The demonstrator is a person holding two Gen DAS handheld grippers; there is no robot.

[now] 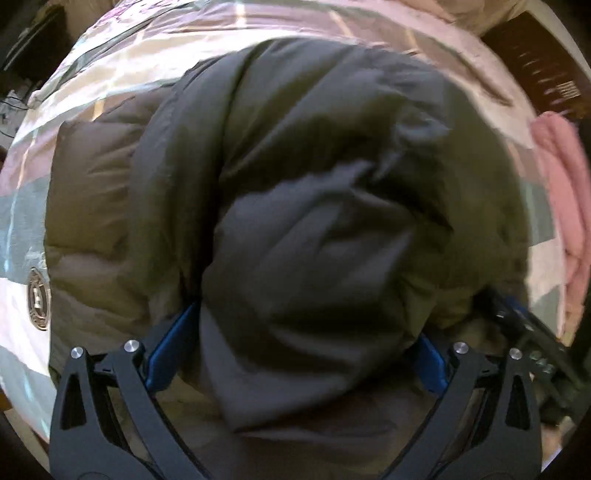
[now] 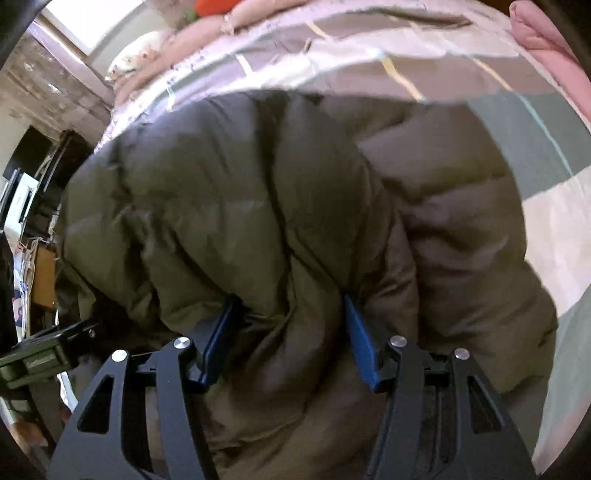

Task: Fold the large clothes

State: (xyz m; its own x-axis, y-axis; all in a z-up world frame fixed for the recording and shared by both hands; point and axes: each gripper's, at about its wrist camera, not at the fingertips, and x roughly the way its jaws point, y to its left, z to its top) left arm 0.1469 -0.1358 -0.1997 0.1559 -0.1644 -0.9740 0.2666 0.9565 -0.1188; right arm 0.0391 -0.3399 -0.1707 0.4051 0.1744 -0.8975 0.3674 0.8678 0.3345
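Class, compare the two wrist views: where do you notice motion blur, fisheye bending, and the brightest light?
Left wrist view: the puffer jacket and the shelf at top right are smeared by motion blur, while the left gripper stays sharp. Right wrist view: crisper overall; the bedspread stripes bow with fisheye distortion, and a window at top left is washed out.

Legible text: none | round emblem patch [image 1: 38, 298] on olive puffer jacket [image 1: 110, 206]: ring lettering too blurred to read | no labels, numbers or signs readable elsewhere
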